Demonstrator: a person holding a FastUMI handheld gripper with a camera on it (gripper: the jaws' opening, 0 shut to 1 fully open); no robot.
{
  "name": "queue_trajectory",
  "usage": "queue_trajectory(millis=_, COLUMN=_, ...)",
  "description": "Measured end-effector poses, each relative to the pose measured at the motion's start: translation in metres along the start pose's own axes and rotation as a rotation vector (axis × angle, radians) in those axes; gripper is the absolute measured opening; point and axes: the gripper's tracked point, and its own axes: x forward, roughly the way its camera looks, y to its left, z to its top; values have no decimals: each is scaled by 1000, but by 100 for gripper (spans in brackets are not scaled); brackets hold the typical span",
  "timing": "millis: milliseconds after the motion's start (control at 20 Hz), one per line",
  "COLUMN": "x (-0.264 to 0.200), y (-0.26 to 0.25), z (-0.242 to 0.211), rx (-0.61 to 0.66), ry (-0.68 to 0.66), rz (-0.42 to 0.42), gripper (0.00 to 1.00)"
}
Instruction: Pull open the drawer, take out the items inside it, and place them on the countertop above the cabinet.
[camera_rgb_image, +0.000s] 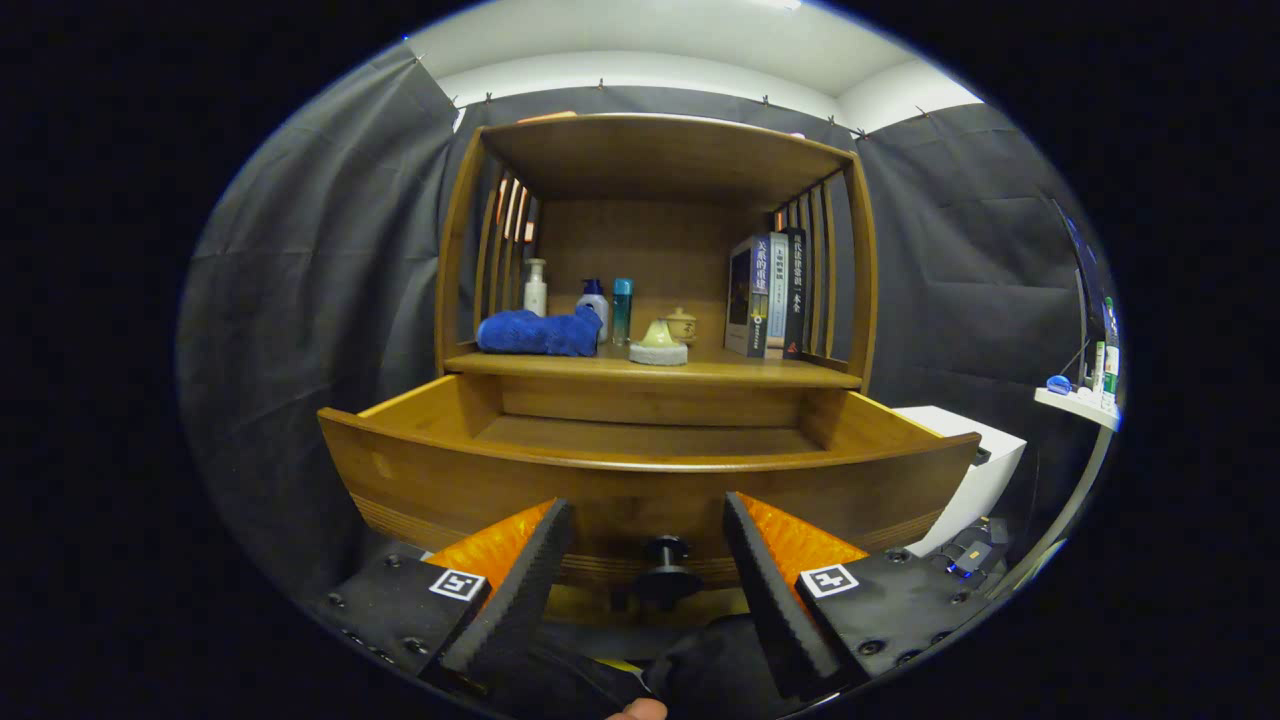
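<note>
Dark cloth walls close off the booth, and dead ahead stands the wooden cabinet (650, 300), its drawer (640, 470) pulled well out toward us. So the opening step looks done. What can be seen of the drawer's floor is bare wood at the back; the tall front panel hides the near part, so I can't tell if anything lies in there.

Up on the countertop (770, 372), we have a blue towel (540, 333), three bottles (592, 305) behind it, a small pale dish (658, 347) with a little jar (681, 324) behind, and a row of books (768, 296) to the right. Which of these came out of the drawer is not something this view settles.

The gripper (645, 550) sits low, fingers spread wide and holding nothing. The black knob (666, 570) hangs between them, apart from both pads.

My read: we're between pulling and picking. The next move calls for lifting the gripper above the front panel and tipping it down to look into the drawer. If something is there, the fingers must drop past the rim without knocking it, then close on the item and carry it up to a free patch of countertop, likely the middle stretch between dish and books.
</note>
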Motion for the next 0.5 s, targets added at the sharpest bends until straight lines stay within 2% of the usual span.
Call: queue_trajectory(millis=500, x=19, y=-18, z=-10, rx=24, ry=24, rz=-2, gripper=98)
